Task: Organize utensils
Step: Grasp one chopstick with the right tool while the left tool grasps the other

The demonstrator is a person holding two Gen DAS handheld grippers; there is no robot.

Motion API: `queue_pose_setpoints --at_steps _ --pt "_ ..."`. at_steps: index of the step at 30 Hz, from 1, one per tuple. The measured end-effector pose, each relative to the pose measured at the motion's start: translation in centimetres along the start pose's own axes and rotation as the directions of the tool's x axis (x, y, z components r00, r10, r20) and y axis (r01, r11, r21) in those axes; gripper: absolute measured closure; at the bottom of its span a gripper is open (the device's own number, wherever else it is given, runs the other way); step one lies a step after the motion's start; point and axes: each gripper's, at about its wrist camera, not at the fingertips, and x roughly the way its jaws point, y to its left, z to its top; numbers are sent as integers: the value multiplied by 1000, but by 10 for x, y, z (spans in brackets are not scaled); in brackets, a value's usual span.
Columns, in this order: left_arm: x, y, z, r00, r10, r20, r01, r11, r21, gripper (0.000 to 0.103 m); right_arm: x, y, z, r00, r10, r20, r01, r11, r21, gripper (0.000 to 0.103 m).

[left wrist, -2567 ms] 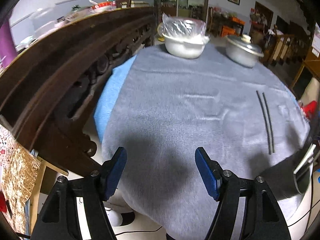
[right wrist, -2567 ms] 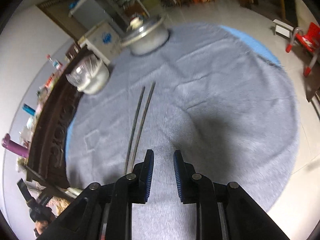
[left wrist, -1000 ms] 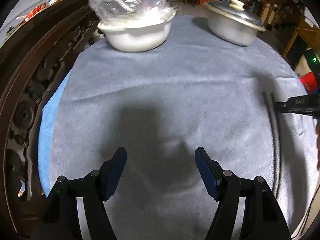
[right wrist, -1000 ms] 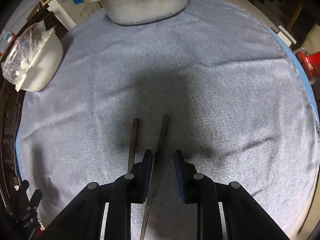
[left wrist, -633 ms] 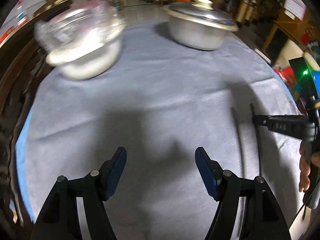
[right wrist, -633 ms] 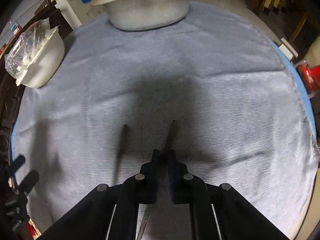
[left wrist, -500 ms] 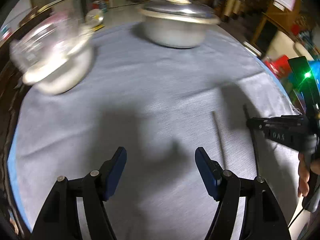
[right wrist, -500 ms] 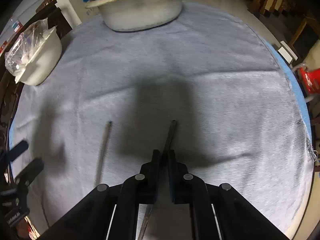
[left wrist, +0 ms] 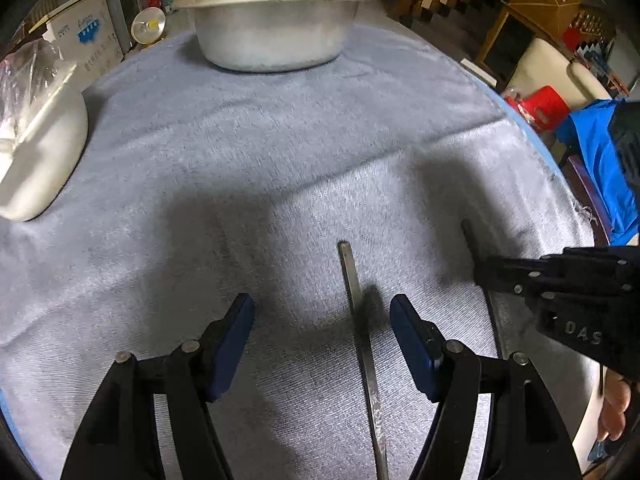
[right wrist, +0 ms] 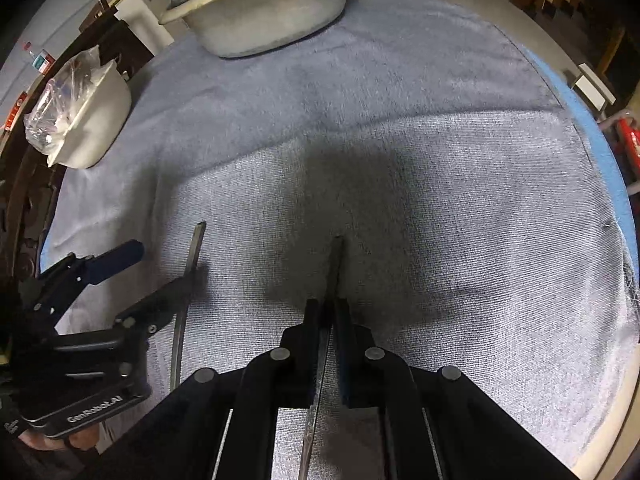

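Two dark metal chopsticks lie apart on the grey cloth. One chopstick runs between the fingers of my left gripper, which is open around it; it also shows in the right wrist view. My right gripper is shut on the other chopstick, whose tip points away. In the left wrist view that chopstick sticks out of the right gripper at the right.
A lidded metal pot stands at the far side of the round table. A white bowl with a plastic bag sits far left. The cloth edge curves along the right. A dark carved wooden rail borders the left.
My left gripper has swung right and forward until it straddles one chopstick. My right gripper closed on the other chopstick and has drawn it away to the right.
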Motion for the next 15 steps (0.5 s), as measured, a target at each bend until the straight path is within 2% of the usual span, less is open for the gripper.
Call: queue_pose_setpoints --at_steps 7,10,11,13,15 --pt "4 -7 -1 999 32 14 -33 999 41 37 0 -1 -4 1000 -17 -23 17 1000 -7 94" --pt "4 -6 -4 997 74 19 -75 994 74 54 -2 -3 -7 999 -18 -34 17 1000 -2 94" --pt "3 -1 -4 998 67 21 -68 995 76 58 -3 -3 -7 999 -20 -35 20 1000 -2 94" --pt "-3 8 -6 998 65 19 -66 995 68 77 -4 -1 -10 999 -30 -35 29 1000 -5 94" --pt "-7 22 -9 999 53 8 -53 998 36 85 -4 1 -10 998 -41 -37 41 999 -6 93"
